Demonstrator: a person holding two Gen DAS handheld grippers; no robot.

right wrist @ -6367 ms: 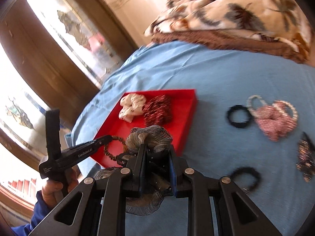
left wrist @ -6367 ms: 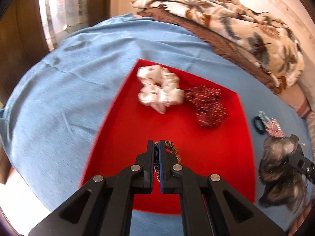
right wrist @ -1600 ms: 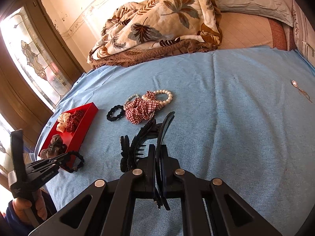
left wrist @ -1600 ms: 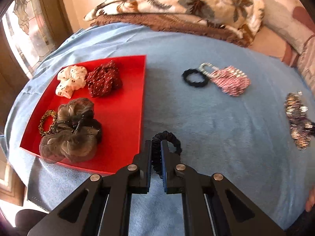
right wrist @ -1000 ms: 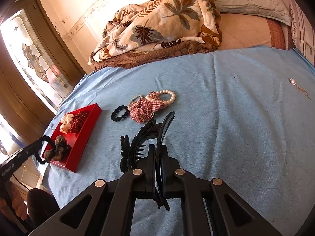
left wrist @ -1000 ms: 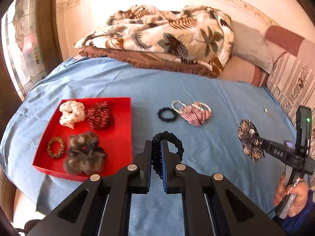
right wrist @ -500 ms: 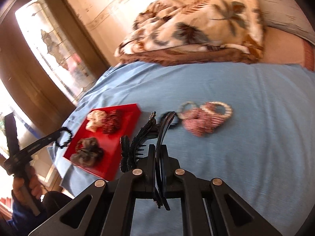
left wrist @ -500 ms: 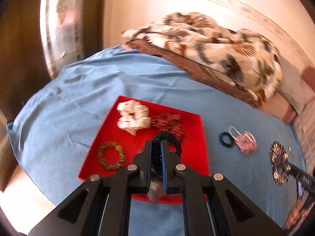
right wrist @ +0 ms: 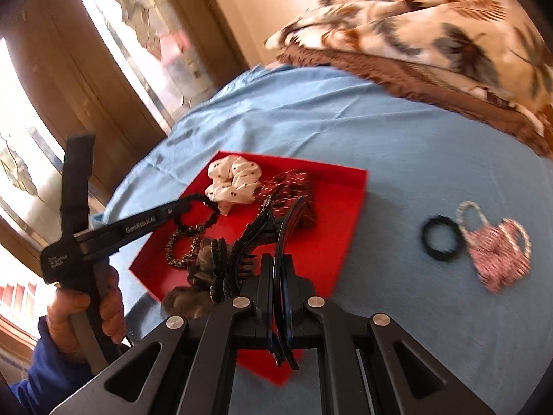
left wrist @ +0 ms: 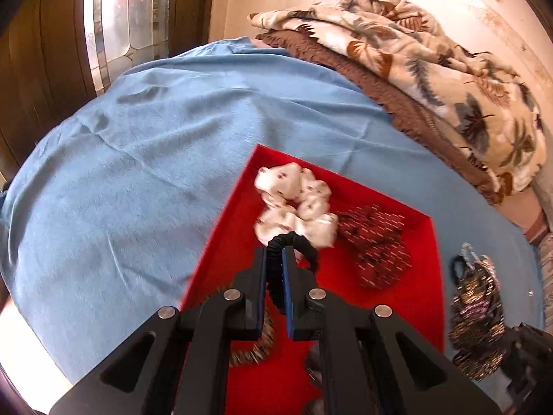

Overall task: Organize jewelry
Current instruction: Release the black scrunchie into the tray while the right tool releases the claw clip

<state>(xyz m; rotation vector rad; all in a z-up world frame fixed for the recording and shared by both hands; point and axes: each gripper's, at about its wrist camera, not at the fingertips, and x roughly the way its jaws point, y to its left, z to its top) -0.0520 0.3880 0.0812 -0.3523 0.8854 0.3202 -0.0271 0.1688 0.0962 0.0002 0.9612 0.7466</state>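
Over the red tray (left wrist: 221, 228), left wrist view: left gripper (left wrist: 274, 259) has its 2 fingers nearly together, pinched on a black hair tie (left wrist: 297, 242) whose loop stands up beyond the tips, in front of the white scrunchie (left wrist: 293, 204). Dark red scrunchie (left wrist: 375, 242) lies just beside the white one, both in the tray's far half. Beaded ring (left wrist: 252, 349) partly hidden under the fingers. Sequined clip (left wrist: 477, 314) hangs at right edge, off the tray, above the blue sheet (left wrist: 138, 159).

Right wrist view: right gripper (right wrist: 278, 269) fingers close together, clamped on a black claw clip (right wrist: 262, 228) that rises tilted left, above the tray's (right wrist: 349, 193) near side. Left gripper (right wrist: 188, 205) reaches in from the left, hair tie (right wrist: 200, 218) dangling over the tray. Grey-brown scrunchie (right wrist: 193, 290) sits at the near tray corner. On the sheet (right wrist: 397, 138), well apart from the tray: black ring tie (right wrist: 442, 237) touching a pink checked scrunchie (right wrist: 497, 256) with pearl loops.
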